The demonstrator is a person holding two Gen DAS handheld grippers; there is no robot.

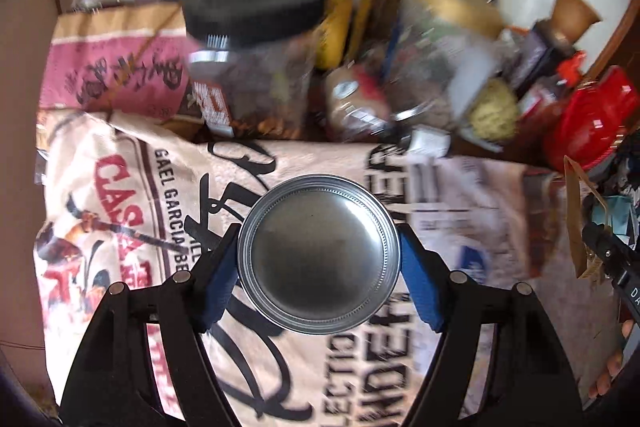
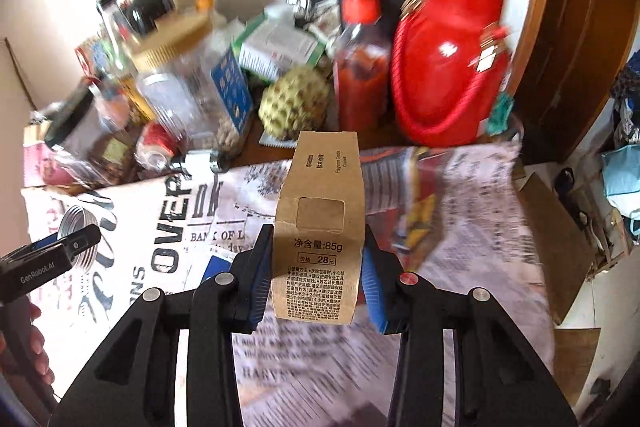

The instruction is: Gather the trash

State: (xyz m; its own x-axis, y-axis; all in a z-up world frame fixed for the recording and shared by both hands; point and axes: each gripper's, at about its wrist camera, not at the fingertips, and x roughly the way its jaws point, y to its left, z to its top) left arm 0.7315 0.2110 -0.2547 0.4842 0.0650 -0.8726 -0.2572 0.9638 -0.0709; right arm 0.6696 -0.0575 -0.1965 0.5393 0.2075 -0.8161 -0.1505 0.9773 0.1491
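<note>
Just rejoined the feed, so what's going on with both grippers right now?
A person is collecting trash with two handheld grippers. The left gripper is shut on a round metal lid, and the right gripper is shut on a brown cardboard sleeve. Both are held above the newspaper spread in front of cluttered jars and bottles.

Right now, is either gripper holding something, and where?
Left gripper clamps a round metal lid by its rim; right gripper squeezes a brown cardboard sleeve across its lower sides.
</note>
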